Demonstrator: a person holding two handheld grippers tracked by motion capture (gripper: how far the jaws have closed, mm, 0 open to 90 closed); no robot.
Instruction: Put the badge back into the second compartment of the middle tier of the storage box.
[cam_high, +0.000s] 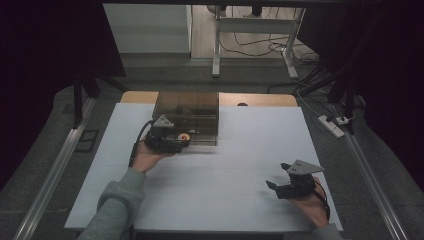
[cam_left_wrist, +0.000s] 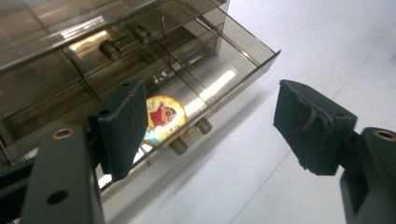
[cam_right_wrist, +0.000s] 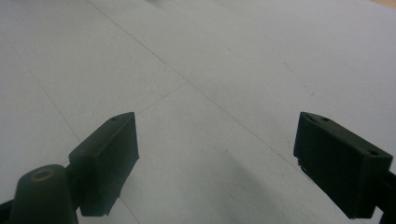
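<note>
While the round cartoon badge (cam_left_wrist: 163, 119) lies in the pulled-out drawer (cam_left_wrist: 243, 70) of the smoky clear box (cam_high: 186, 116), centre-left of the high view, I read the drop-off as done. Left to do: probably push the drawer shut. Badge is yellow-orange with a printed figure, lying flat near the drawer front and its small knobs. My left gripper (cam_high: 172, 145) sits just beside the drawer, jaws apart, nothing between them. Right gripper (cam_high: 281, 176), lower right over the white surface (cam_high: 225, 200), jaws wide apart, empty.
</note>
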